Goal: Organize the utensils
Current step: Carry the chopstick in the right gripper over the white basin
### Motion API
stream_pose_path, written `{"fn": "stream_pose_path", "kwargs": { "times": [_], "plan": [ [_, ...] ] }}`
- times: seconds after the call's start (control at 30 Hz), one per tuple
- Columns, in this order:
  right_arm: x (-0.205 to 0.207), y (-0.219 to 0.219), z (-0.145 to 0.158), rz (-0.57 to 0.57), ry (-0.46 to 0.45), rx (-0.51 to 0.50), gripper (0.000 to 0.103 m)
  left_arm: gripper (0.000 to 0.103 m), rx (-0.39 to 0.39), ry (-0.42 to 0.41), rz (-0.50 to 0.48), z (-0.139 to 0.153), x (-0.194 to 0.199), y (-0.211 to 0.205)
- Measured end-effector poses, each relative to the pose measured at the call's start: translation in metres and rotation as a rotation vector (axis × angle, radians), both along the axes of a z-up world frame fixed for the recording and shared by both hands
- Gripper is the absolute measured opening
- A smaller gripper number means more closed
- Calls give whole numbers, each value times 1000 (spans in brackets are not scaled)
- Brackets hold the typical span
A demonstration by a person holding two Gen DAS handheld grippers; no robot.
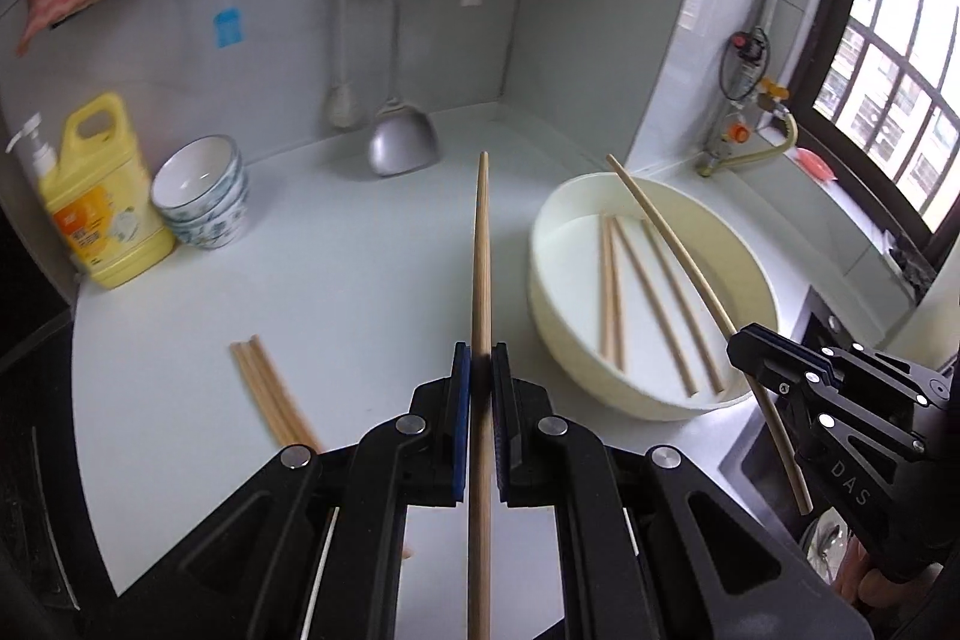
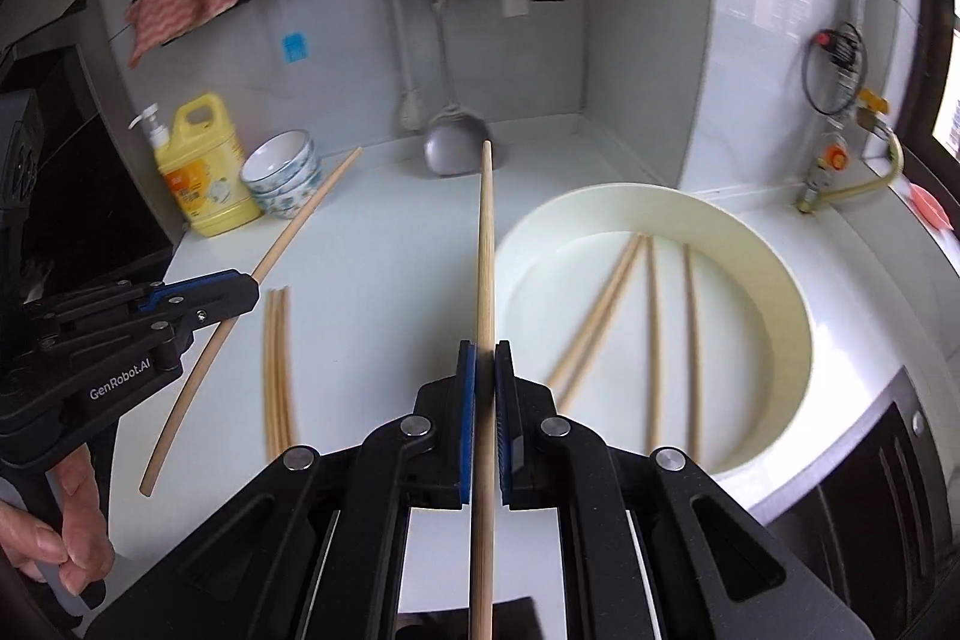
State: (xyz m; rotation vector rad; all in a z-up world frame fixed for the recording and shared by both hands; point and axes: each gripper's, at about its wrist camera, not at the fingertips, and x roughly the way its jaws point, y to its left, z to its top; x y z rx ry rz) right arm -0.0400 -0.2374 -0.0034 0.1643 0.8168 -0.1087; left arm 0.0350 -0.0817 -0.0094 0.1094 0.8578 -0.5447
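Observation:
My left gripper (image 1: 480, 358) is shut on a wooden chopstick (image 1: 482, 250) that points forward above the counter; it also shows in the right wrist view (image 2: 243, 289), with its chopstick (image 2: 300, 220). My right gripper (image 2: 485, 355) is shut on another chopstick (image 2: 486, 244); it shows at the right of the left wrist view (image 1: 741, 340), its chopstick (image 1: 666, 232) slanting above the basin. A cream round basin (image 1: 555, 292) (image 2: 786, 304) holds several chopsticks (image 1: 612, 292) (image 2: 654, 328). Three chopsticks (image 1: 270, 388) (image 2: 279, 364) lie together on the counter left of the basin.
A yellow detergent jug (image 1: 102, 196) (image 2: 201, 172) and stacked bowls (image 1: 204, 190) (image 2: 282, 172) stand at the back left. A ladle (image 1: 399, 142) (image 2: 450, 142) and cloths hang from a wall rack. A gas valve and hose (image 1: 744, 142) sit by the window. A sink edge (image 1: 750, 454) lies at the right.

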Motion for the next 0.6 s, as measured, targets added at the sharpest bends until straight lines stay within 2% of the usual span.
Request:
{"fn": "stream_pose_path", "kwargs": {
  "times": [0.1, 0.27, 0.4, 0.6],
  "plan": [
    [-9, -46, -1, -67, -10, 20, 6, 7, -12, 12, -64, 2, 1, -47],
    [-3, -102, -14, -99, -11, 54, 6, 7, -5, 42, -106, -4, 6, -112],
    [11, -129, -28, -109, 7, 98, 6, 7, 24, 64, -120, -14, 13, -148],
    [32, -145, -52, -130, 28, 154, 6, 7, 97, 94, -138, -40, 38, -179]
  ]
}}
